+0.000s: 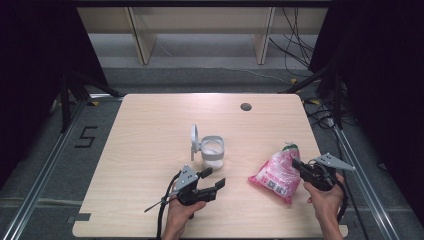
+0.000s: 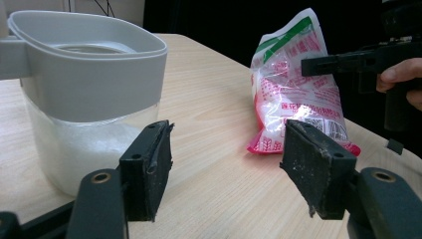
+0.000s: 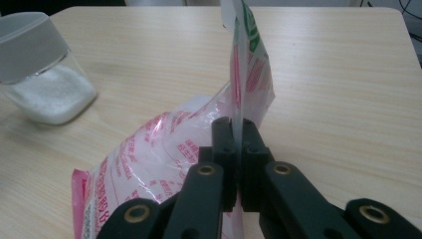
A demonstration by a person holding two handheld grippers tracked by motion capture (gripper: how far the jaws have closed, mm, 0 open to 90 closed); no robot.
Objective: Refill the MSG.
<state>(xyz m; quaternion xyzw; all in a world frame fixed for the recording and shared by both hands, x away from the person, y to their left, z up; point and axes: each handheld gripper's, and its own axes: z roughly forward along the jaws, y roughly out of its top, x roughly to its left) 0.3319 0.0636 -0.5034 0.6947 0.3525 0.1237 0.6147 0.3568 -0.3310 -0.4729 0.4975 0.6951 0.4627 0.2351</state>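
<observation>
Black right gripper (image 3: 238,164) pinching crinkly pink plastic bag (image 3: 164,154), clear grey-rimmed jar (image 1: 212,151)

You work on a table (image 1: 150,150) of pale wood-grain laminate, smooth with a soft sheen. At your twelve o'clock stands the container (image 1: 212,152): clear glossy plastic below, matt grey plastic collar and flipped-up lid (image 1: 194,136) above, fine white grains inside. At your two o'clock the bag (image 1: 278,172) is thin, crinkled glossy film printed pink, white and green. Your left gripper (image 1: 212,181) carries matt black plastic with rough, worn pads (image 2: 318,167); your right gripper (image 3: 237,149) shows brass-coloured rivets.
</observation>
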